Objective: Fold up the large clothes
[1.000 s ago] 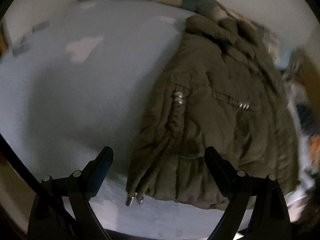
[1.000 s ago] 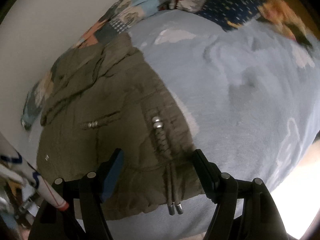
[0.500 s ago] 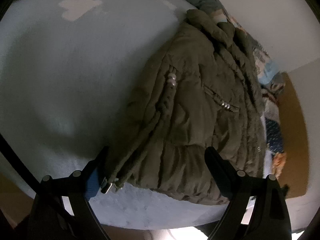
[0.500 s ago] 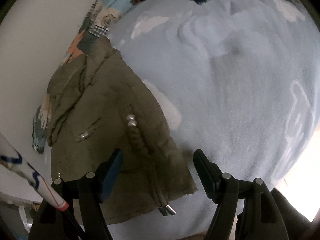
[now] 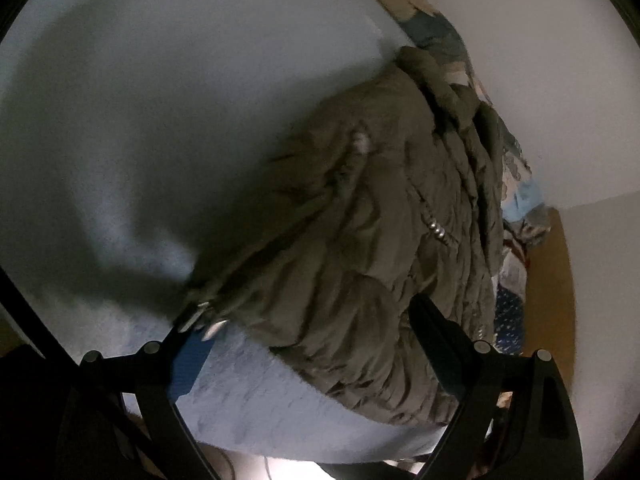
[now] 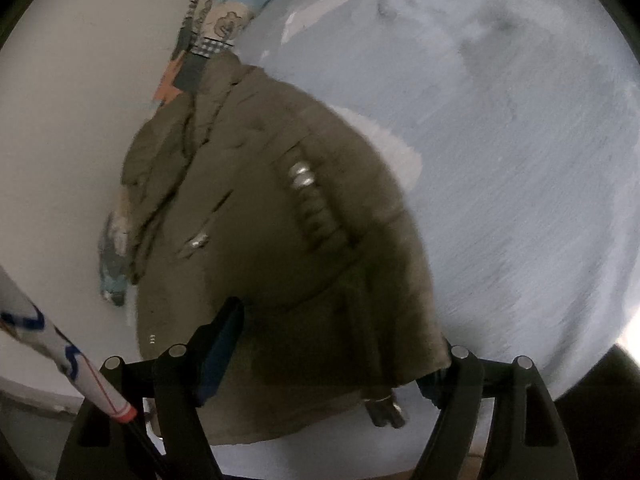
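Both grippers have dropped closer to the olive jacket [image 5: 360, 240] since half a second ago, so its hem now fills the space between their fingers. It lies folded on the pale blue blanket [image 5: 120, 140], collar toward 1 o'clock in the left wrist view and toward 11 o'clock in the right. Its drawstring ends [image 5: 208, 322] lie at 7 o'clock, touching the left gripper's [image 5: 304, 340] blue-padded finger. That claw is spread wide, grasping nothing. The right gripper [image 6: 336, 352] is likewise released, its fingers straddling the hem, with the cord tips [image 6: 384, 404] between them. A patchwork quilt [image 6: 216, 28] lies bunched beyond the collar against the white wall [image 6: 80, 80].
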The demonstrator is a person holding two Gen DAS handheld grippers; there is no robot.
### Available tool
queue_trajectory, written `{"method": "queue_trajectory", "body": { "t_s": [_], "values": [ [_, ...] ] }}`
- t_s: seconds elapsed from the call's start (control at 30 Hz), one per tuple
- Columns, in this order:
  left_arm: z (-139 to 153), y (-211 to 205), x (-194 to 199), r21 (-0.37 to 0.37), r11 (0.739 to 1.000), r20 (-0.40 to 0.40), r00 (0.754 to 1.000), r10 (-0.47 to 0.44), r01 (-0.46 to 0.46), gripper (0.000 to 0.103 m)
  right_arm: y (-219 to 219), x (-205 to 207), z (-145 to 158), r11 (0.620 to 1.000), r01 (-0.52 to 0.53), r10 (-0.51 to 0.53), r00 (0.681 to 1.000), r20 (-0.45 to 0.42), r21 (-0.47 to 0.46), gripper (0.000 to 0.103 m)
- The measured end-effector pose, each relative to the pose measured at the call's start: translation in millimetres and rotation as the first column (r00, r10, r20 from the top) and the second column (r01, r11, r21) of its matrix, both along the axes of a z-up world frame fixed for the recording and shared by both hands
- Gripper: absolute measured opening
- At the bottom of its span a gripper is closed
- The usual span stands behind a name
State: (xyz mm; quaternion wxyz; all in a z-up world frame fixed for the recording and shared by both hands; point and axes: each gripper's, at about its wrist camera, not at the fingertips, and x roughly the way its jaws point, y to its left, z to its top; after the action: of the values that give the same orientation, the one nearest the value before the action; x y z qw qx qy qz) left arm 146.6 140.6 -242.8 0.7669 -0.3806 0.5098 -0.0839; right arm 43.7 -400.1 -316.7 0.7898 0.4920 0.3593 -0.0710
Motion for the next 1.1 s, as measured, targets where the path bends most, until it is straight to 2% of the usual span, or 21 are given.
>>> {"method": "queue_trajectory", "body": {
  "t_s": [0.03, 0.1, 0.17, 0.2, 0.23, 0.3, 0.4, 0.5, 0.53, 0.57, 0.63, 0.73, 0.87, 1.03, 1.1],
  "values": [
    [2.6, -4.2, 1.8, 0.018, 1.000, 0.014, 1.000, -0.013, 0.013, 0.092, 1.6, -0.9, 0.3, 1.000, 0.004, -0.004, 1.000, 0.024, 0.009, 0.080],
    [11.4, -19.8, 5.7, 0.091, 0.994, 0.061, 0.996, -0.065, 0.059, 0.092, 6.0, 0.7, 4.6, 1.000, -0.002, 0.001, 0.998, 0.071, 0.016, 0.066],
    [17.8, -36.8, 7.4, 0.189, 0.977, 0.099, 0.988, -0.121, 0.100, 0.085, 6.7, -0.3, 14.8, 1.000, 0.007, -0.005, 0.992, 0.126, -0.014, 0.047],
    [19.4, -42.8, 7.8, 0.230, 0.967, 0.110, 0.984, -0.142, 0.114, 0.079, 7.8, 1.6, 21.3, 0.999, 0.005, 0.002, 0.990, 0.140, -0.048, 0.043],
    [19.2, -45.8, 8.0, 0.257, 0.959, 0.112, 0.982, -0.154, 0.122, 0.072, 9.0, 3.5, 23.5, 0.997, 0.002, 0.008, 0.990, 0.138, -0.071, 0.042],
    [17.6, -52.6, 8.8, 0.331, 0.935, 0.111, 0.979, -0.172, 0.127, 0.067, 11.2, 9.2, 17.5, 0.996, -0.008, 0.016, 0.995, 0.100, -0.087, 0.042],
    [14.0, -52.3, 7.4, 0.364, 0.924, 0.116, 0.978, -0.174, 0.121, 0.067, 9.3, 12.4, -2.2, 0.999, 0.004, -0.002, 0.999, 0.043, -0.036, 0.046],
    [16.1, -63.2, 8.6, 0.443, 0.888, 0.131, 0.971, -0.200, 0.123, 0.067, 8.9, 15.1, -4.0, 1.000, 0.006, -0.006, 0.998, 0.062, 0.002, 0.058],
    [17.6, -65.8, 7.9, 0.466, 0.876, 0.139, 0.968, -0.211, 0.124, 0.064, 9.1, 15.6, -1.4, 1.000, -0.002, 0.000, 0.996, 0.093, 0.015, 0.055],
    [20.3, -69.1, 7.6, 0.493, 0.861, 0.150, 0.963, -0.225, 0.125, 0.060, 8.3, 15.3, 0.9, 1.000, -0.008, 0.006, 0.994, 0.112, 0.010, 0.041],
    [27.9, -75.7, 4.1, 0.553, 0.823, 0.174, 0.947, -0.270, 0.133, 0.037, 14.4, 20.7, 8.7, 0.996, -0.037, 0.045, 0.995, 0.092, -0.078, 0.031],
    [41.5, -84.0, -0.3, 0.581, 0.802, 0.221, 0.922, -0.317, 0.137, 0.025, 24.7, 26.8, 18.4, 0.975, -0.082, 0.093, 0.995, 0.046, -0.209, 0.022],
    [55.2, -87.2, -12.1, 0.605, 0.784, 0.257, 0.899, -0.356, 0.137, 0.022, 31.4, 21.8, 39.0, 0.951, -0.098, 0.130, 0.987, 0.093, -0.294, 0.017],
    [73.6, -85.6, -38.9, 0.623, 0.769, 0.293, 0.868, -0.401, 0.145, 0.022, 45.8, 5.3, 65.6, 0.885, -0.095, 0.148, 0.986, 0.082, -0.456, 0.015],
    [77.1, -79.0, -49.8, 0.616, 0.773, 0.301, 0.863, -0.407, 0.150, 0.022, 52.1, -7.6, 76.1, 0.859, -0.099, 0.162, 0.983, 0.083, -0.502, 0.015]
  ]
}}
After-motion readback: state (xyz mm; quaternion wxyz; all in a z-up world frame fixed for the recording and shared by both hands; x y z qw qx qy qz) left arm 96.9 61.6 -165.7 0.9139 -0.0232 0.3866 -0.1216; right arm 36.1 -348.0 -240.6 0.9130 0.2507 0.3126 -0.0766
